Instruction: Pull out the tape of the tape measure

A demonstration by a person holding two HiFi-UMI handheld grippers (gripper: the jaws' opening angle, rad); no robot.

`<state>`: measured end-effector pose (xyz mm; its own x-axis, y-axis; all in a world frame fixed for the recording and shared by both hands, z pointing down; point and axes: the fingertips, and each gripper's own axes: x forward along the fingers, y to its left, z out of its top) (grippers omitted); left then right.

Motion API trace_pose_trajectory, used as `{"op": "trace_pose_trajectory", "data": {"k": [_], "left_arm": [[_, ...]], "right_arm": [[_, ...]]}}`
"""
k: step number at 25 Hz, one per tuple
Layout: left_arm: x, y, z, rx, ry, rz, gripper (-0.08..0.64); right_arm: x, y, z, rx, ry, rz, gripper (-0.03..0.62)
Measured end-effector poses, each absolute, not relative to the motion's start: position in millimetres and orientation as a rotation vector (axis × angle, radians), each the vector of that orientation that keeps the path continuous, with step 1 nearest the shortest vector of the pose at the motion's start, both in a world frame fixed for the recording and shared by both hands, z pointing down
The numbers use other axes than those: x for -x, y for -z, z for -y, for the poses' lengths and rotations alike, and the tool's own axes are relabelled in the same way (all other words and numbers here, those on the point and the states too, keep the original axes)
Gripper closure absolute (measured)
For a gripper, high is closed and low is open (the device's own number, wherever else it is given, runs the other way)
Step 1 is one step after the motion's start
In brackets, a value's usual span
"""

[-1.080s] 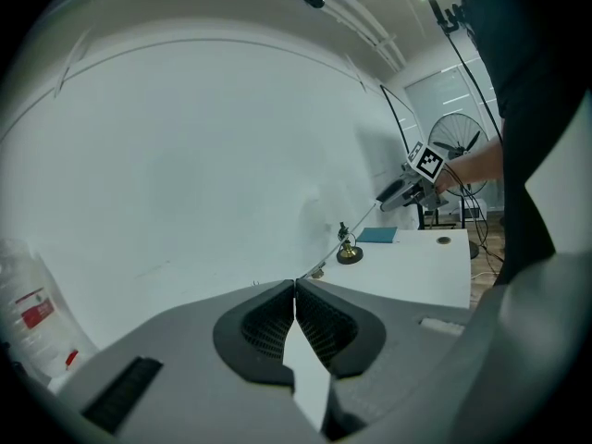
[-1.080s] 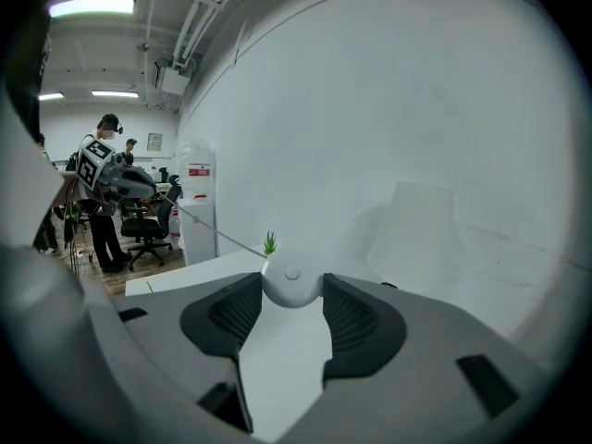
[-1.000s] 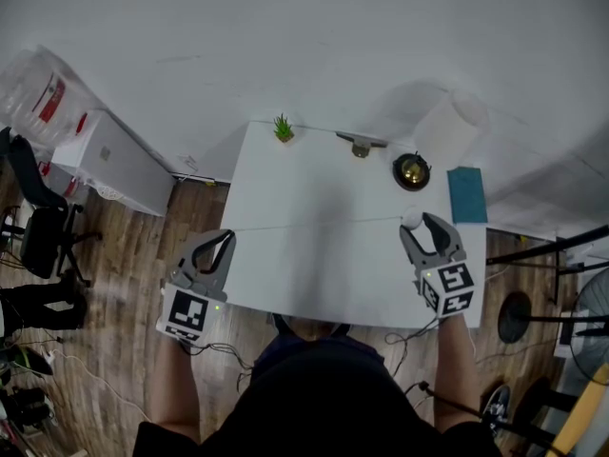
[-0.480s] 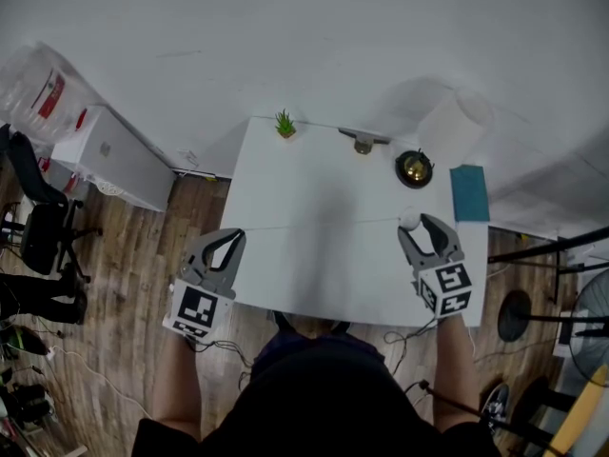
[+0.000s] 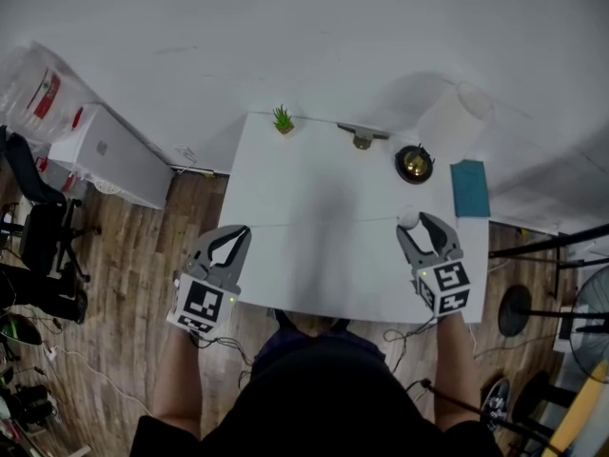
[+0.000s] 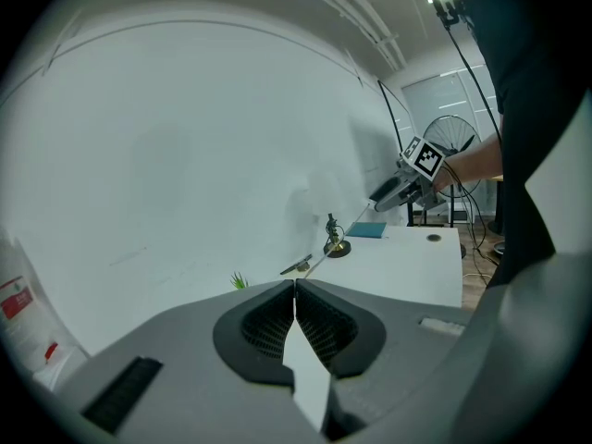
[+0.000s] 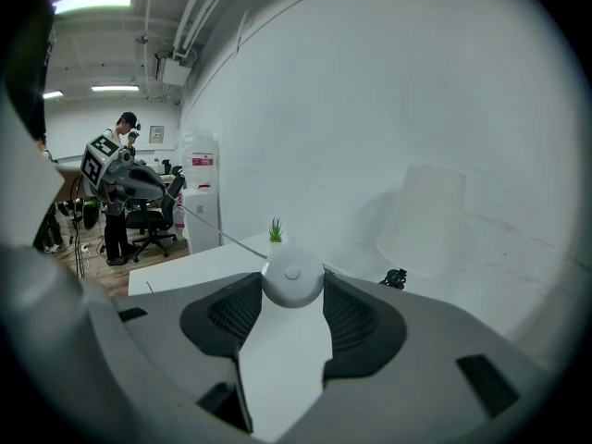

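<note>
White table (image 5: 314, 255) against a plain white wall. Right gripper (image 5: 420, 223) over the table's right part, jaws spread wide and clamped on the round white tape measure (image 7: 292, 280). Thin tape (image 7: 224, 232) leaves it and runs across to the left gripper (image 6: 295, 289) at the table's left edge, jaws pinched tight on the tape's end. Line looks taut between the two. Just beyond the right gripper: round brass-coloured object (image 5: 413, 165), teal pad (image 5: 469, 188). Small plant (image 5: 283, 120) at the far edge. Pull looks largely done; what's left is any further extension.
</note>
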<state>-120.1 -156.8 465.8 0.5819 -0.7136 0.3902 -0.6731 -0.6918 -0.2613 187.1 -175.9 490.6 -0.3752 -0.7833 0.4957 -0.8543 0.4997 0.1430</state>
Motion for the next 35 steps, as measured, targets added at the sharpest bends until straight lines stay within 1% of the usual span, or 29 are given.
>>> {"op": "trace_pose_trajectory", "data": {"k": [12,21,28,35], "left_arm": [[110.8,-500.1,161.6,2.783,0.798,-1.181,0.549],[110.9,-558.0,166.0,2.861,0.937,-1.203,0.549],[108.1,-605.8,167.6,2.890,1.046,-1.194,0.551],[107.0,-661.0,165.6,2.913,1.217,-1.138,0.549]], "right_arm": [[-193.1,-516.1,172.9,-1.315,-0.221,2.181,0.376],[-195.3,-553.2,170.1,-1.282,-0.330,2.154,0.376],[-201.4,-604.5,167.9,-1.246,-0.413,2.104,0.376],[-207.7,-667.2,156.2,-1.183,-0.582,2.031,0.376]]}}
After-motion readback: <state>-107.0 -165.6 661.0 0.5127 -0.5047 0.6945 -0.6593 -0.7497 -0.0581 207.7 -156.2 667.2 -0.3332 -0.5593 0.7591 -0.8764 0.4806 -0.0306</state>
